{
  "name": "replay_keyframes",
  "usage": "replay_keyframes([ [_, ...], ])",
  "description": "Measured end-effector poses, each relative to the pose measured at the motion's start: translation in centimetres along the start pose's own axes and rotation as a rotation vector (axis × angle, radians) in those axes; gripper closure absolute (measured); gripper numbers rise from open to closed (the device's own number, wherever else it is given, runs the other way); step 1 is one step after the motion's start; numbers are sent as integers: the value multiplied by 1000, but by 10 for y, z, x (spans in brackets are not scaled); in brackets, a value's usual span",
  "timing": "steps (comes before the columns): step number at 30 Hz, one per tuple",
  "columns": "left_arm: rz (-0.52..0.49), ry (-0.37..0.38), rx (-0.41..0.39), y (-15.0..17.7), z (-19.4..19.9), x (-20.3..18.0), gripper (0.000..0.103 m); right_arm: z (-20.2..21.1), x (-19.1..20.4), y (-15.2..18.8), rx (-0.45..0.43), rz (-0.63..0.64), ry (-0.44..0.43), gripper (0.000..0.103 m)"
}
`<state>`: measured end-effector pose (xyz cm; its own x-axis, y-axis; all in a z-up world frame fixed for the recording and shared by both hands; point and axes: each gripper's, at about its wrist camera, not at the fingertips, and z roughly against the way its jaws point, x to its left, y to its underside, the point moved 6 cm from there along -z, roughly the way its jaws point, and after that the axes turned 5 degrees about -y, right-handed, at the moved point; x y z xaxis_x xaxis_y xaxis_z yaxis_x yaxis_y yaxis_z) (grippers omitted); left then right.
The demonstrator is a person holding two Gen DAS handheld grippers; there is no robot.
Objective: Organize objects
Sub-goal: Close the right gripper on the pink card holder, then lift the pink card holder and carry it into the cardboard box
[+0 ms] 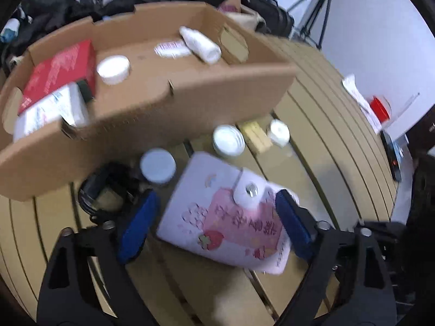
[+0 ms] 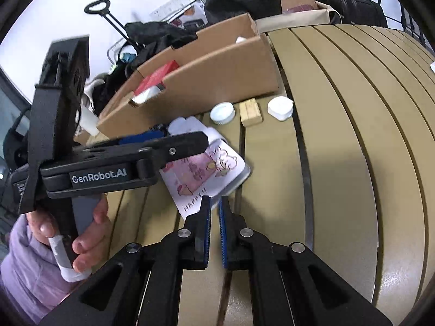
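A white and pink notebook [image 1: 223, 214] with a snap clasp lies on the slatted table; it also shows in the right wrist view [image 2: 206, 171]. My left gripper [image 1: 217, 217] is open, its blue pads [image 1: 138, 225] on either side of the notebook, just above it. My right gripper [image 2: 214, 206] is shut and empty, its tips near the notebook's near edge. A cardboard tray [image 1: 174, 100] behind holds a red box [image 1: 59, 73], a white packet [image 1: 51, 111], a white jar [image 1: 112, 69] and a white bottle [image 1: 199, 43].
On the table [image 2: 353, 163] near the tray lie a white lid [image 1: 228, 141], a wooden block [image 1: 257, 135], a small white jar [image 1: 278, 133] and a blue-capped jar [image 1: 157, 165]. A black cable bundle [image 1: 103, 190] lies left. Bags and a tripod [image 1: 318, 11] stand behind.
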<state>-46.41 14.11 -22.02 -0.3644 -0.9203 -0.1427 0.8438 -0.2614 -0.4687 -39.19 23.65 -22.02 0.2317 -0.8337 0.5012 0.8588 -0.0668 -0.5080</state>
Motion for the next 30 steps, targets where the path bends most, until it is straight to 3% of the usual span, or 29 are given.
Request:
replay_keyframes([
  [2, -39, -32, 20, 6, 0, -9, 33, -5, 1, 0, 11, 3, 12, 64],
  [5, -29, 30, 46, 16, 4, -22, 39, -4, 1, 1, -1, 18, 32, 62],
  [12, 27, 47, 55, 46, 26, -33, 60, 13, -4, 13, -4, 53, 77, 62],
  [20, 134, 84, 73, 138, 74, -35, 73, 47, 33, 67, 23, 98, 28, 62],
  [22, 168, 100, 70, 146, 78, -29, 73, 49, 40, 71, 12, 109, 12, 62],
  [25, 197, 54, 42, 145, 81, -18, 71, 48, 41, 65, 0, 106, 4, 62],
  [26, 209, 51, 36, 144, 81, -15, 69, 47, 39, 64, -3, 102, 4, 62],
  [27, 220, 58, 41, 143, 78, -14, 60, 47, 38, 65, -4, 97, 3, 62],
  [30, 199, 76, 43, 143, 77, -21, 58, 40, 33, 69, 26, 86, 22, 62],
])
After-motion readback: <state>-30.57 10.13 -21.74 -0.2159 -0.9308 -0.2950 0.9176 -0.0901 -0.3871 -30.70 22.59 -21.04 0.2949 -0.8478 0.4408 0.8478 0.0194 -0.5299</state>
